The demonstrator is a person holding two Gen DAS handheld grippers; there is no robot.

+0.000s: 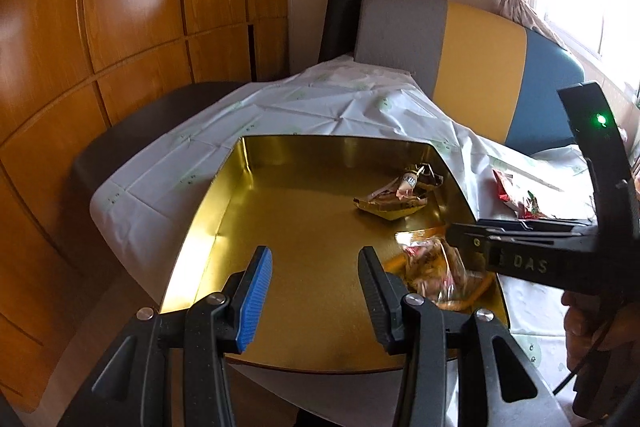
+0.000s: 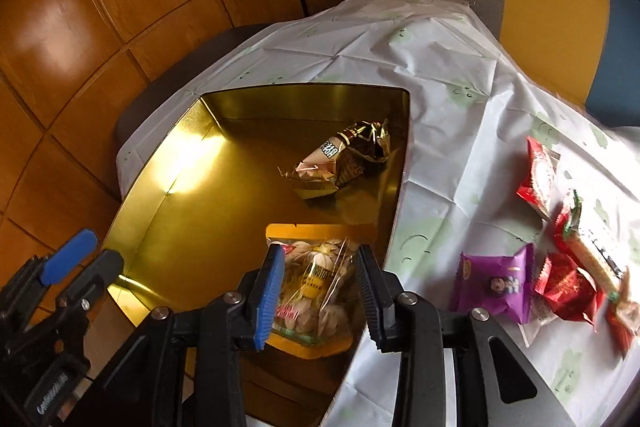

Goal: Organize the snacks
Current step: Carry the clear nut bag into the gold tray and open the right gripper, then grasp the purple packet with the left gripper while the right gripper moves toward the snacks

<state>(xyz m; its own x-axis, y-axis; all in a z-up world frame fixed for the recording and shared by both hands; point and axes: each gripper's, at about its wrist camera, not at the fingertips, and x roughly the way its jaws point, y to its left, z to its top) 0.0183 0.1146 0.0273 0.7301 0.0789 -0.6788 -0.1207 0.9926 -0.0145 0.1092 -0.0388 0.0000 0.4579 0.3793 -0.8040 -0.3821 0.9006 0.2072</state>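
Note:
A gold tin box [image 1: 224, 211] [image 2: 168, 211] sits on the white tablecloth. Inside it lies a crumpled gold and brown snack packet [image 1: 394, 197] [image 2: 340, 159]. A clear and orange bag of nuts [image 2: 316, 283] [image 1: 436, 267] lies in the box's near right part. My right gripper [image 2: 320, 291] hovers over this bag with its fingers spread on either side, open. My left gripper [image 1: 312, 291] is open and empty above the box's near edge; it shows in the right wrist view [image 2: 76, 267].
Several snack packets lie on the cloth right of the box: a purple one [image 2: 496, 283], red ones [image 2: 538, 177] [image 2: 568, 287] and a long wafer pack [image 2: 592, 255]. A striped sofa [image 1: 480, 59] stands behind the table. Wooden cabinets [image 1: 100, 27] are at left.

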